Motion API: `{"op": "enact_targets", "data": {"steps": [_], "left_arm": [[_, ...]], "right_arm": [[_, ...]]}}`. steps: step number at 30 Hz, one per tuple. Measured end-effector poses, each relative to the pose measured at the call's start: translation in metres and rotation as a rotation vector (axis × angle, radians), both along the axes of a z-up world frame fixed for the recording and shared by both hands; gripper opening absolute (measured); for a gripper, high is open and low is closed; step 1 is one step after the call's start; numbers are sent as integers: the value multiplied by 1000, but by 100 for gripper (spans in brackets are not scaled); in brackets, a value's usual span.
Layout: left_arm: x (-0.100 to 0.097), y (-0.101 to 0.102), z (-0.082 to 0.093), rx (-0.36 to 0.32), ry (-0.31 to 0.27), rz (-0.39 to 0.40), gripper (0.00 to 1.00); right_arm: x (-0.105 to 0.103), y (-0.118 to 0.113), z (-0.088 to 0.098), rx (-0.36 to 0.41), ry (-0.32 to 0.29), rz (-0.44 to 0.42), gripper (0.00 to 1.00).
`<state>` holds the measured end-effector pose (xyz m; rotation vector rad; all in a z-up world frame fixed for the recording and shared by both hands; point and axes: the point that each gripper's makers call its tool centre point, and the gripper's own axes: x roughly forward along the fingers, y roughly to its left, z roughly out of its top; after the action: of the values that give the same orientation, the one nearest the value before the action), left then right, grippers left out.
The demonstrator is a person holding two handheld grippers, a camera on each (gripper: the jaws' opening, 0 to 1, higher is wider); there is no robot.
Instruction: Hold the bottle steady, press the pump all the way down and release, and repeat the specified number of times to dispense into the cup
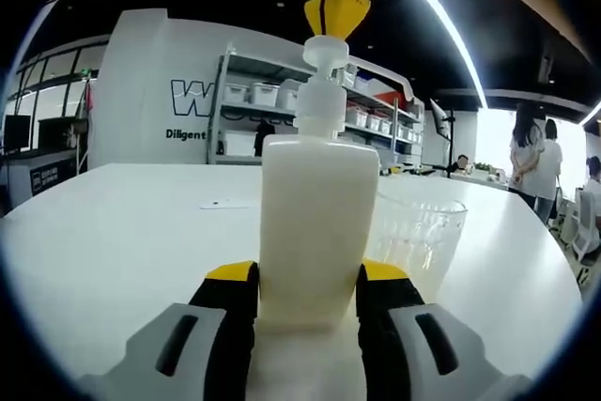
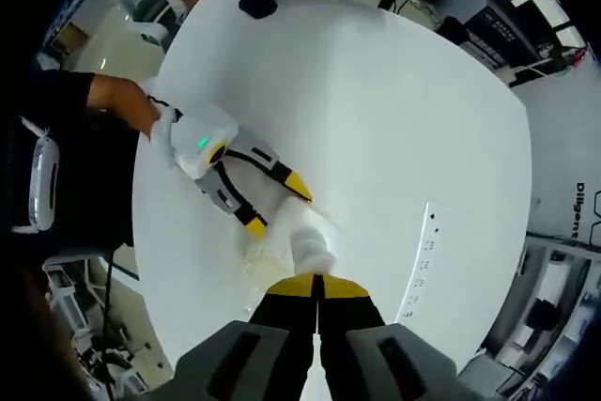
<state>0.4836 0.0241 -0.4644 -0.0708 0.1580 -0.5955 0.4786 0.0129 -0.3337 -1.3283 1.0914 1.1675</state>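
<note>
Clamping the white bottle (image 1: 315,223) low on its body, the left gripper (image 1: 308,302) has a yellow-tipped jaw pressed to each side, and the bottle stands upright on the white table (image 1: 113,251). Just beside the bottle, a little further off, a clear cup (image 1: 420,237) stands under the side where the spout seems to point, though the nozzle itself is hard to make out. Above, the right gripper (image 1: 336,2) comes down on the pump head (image 1: 326,49), its yellow tips pressed together with nothing between them. In the right gripper view those tips (image 2: 317,286) hover directly over the pump, touching or nearly so. This looks like the start of a press: the plunger appears fully raised. The next move calls for a straight downward push, keeping the bottle from tipping. Beyond stand shelves (image 1: 282,100) and people (image 1: 531,157).
</note>
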Motion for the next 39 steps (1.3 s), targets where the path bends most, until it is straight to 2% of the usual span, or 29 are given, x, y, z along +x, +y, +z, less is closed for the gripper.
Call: {"op": "enact_targets", "data": {"steps": [4,14,28,39], "left_arm": [[0,-1,0,5,0,0,40],[-3,-2,-1,7,3,-2,40],[-8,-2,5,31,-31,8,40],[-8,1,5,28,-30,7,40]], "right_arm": [[0,-1,0,14,3,1,0],[0,-2,0,137,17,-17,0],[-2,2,-2,124,14,-17,0],[-1,4,-3,109,7,-20,0]]}}
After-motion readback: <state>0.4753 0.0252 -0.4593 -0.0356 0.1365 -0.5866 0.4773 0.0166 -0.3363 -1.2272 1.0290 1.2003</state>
